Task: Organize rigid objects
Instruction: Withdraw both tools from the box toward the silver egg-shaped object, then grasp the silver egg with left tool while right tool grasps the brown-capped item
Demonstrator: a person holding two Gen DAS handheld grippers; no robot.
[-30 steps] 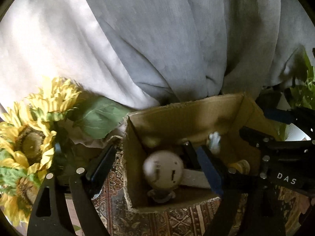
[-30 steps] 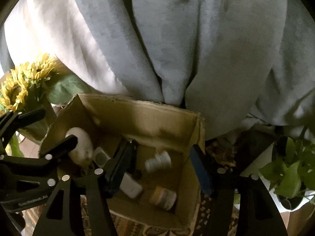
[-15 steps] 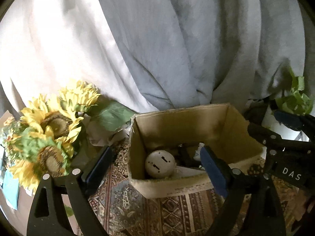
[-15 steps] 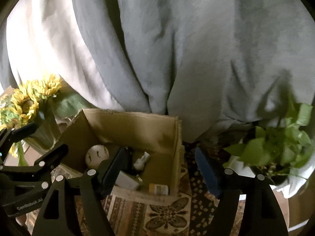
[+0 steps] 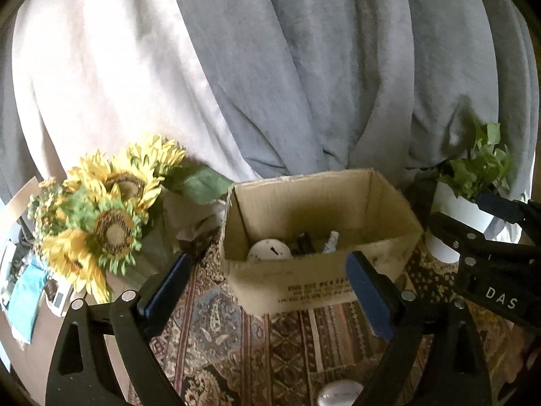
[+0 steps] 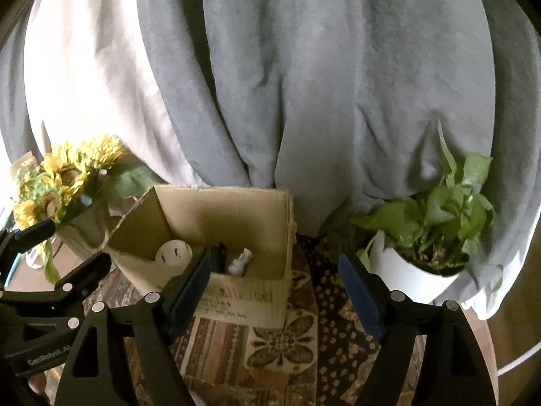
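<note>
An open cardboard box (image 5: 318, 284) stands on a patterned cloth. In it lie a white round object (image 5: 268, 249), a black item (image 5: 304, 243) and a small white figurine (image 5: 332, 241). My left gripper (image 5: 267, 280) hovers in front of the box, its jaws opening with nothing between them. My right gripper (image 6: 275, 270) hangs before the box's (image 6: 243, 299) right corner, jaws also opening and empty. The right wrist view shows the same round object (image 6: 174, 253), black item (image 6: 218, 257) and figurine (image 6: 240, 262). Each gripper appears at the edge of the other's view.
Sunflowers (image 5: 108, 216) in a vase stand left of the box, and a leafy plant in a white pot (image 6: 416, 270) stands right of it. A grey curtain (image 5: 304, 67) hangs behind. A silvery rounded thing (image 5: 339, 397) lies on the cloth (image 5: 287, 348) near me.
Both grippers have drawn back from over the box toward me and a little upward. Their jaws have spread wider. The box now looks smaller and farther off.
</note>
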